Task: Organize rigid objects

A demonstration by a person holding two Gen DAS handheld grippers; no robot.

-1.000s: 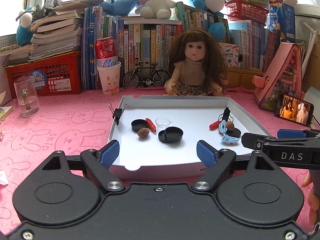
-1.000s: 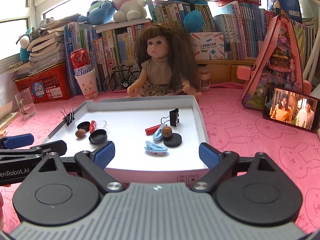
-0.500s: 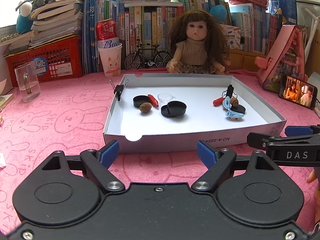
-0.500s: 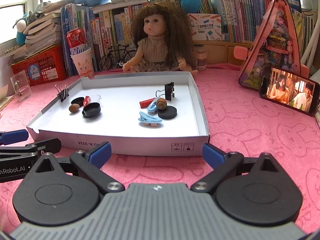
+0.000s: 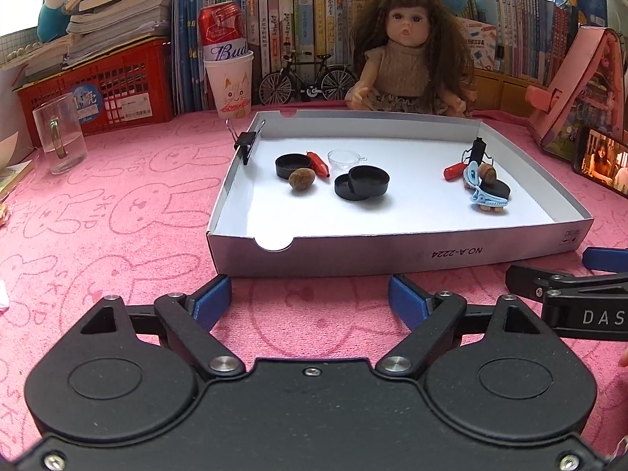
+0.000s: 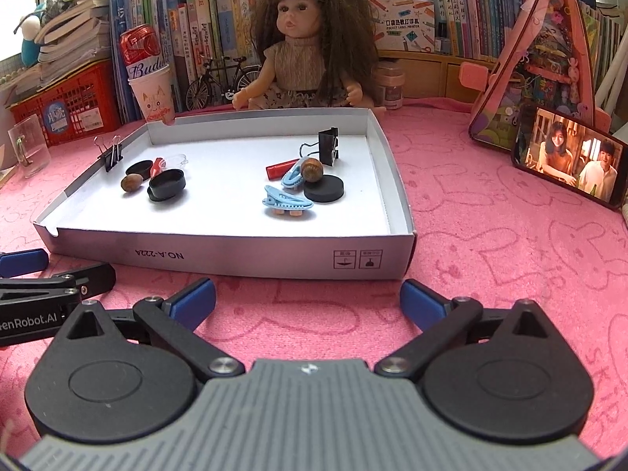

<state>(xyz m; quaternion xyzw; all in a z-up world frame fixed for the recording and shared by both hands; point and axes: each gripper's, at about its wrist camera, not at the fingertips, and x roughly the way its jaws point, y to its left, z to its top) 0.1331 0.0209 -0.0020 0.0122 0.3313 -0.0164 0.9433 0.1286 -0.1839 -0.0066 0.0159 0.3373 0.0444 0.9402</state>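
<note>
Both grippers hung low over the pink desk cloth [image 5: 117, 212], short of the near wall of the shallow white box lid [image 5: 392, 253]. The left gripper [image 5: 310, 300] and the right gripper [image 6: 308, 300] each stood wide open with nothing between their blue pads. The rigid objects all lay inside the lid in two loose groups. Toward its left edge sat three black caps [image 5: 363, 182], a brown nut [image 5: 301, 177], a red piece [image 5: 318, 161] and a small clear cup [image 5: 343, 158], with a binder clip [image 5: 245, 145] clamped on the left wall. Toward the right edge lay a black disc [image 6: 324, 191], another nut [image 6: 311, 168], a second red piece [image 6: 280, 168], two blue hair clips [image 6: 286, 204] and a second binder clip [image 6: 329, 146]. This fitted either a sorting half done, with like things yet to be paired, or a finished grouping with the grippers drawn back; the pictures did not settle which. Any reach into the lid would have had to clear its near wall and come down on small, closely packed pieces.
</note>
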